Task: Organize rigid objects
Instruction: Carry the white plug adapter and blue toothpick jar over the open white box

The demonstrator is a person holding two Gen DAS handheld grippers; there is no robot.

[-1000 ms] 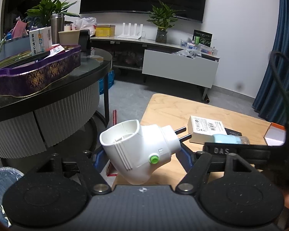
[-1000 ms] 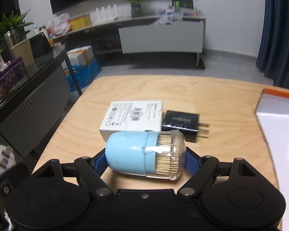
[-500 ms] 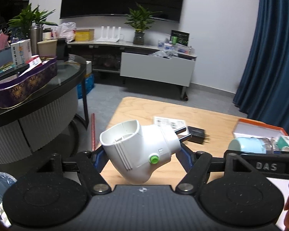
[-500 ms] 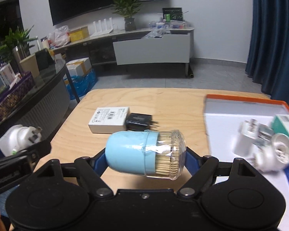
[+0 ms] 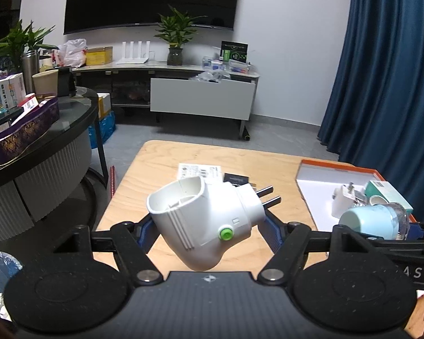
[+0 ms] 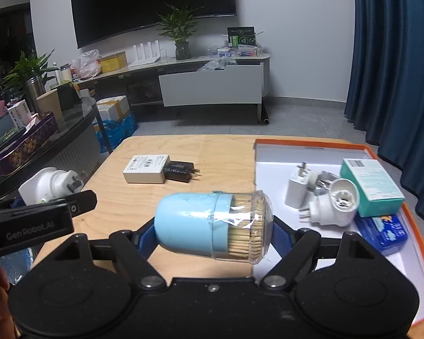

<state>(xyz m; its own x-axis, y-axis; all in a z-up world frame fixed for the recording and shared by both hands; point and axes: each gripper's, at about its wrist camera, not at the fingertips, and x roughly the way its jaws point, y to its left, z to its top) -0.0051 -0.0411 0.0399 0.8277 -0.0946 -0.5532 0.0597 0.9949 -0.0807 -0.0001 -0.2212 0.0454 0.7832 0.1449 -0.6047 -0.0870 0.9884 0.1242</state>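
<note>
The left gripper point(image 5: 209, 223) is clenched on a white plug adapter point(image 5: 206, 220) with a green button, while the right gripper point(image 6: 213, 228), whose side reads "AS" in the left view, grasps a blue toothpick holder point(image 6: 212, 223) lying crosswise; only the right view shows "GenRobot.AI" on the left tool's side. Ahead of both lies the wooden table point(image 6: 217, 152) with bare board around a white box point(image 6: 145, 168) and a black charger point(image 6: 179, 171). To the right gripper's right sits an orange-rimmed tray point(image 6: 311, 141), its near half crowded with a white charger point(image 6: 295, 195), a second adapter point(image 6: 332, 206), a teal box point(image 6: 371, 183) and a blue pack point(image 6: 381, 231), their print too small to read.
</note>
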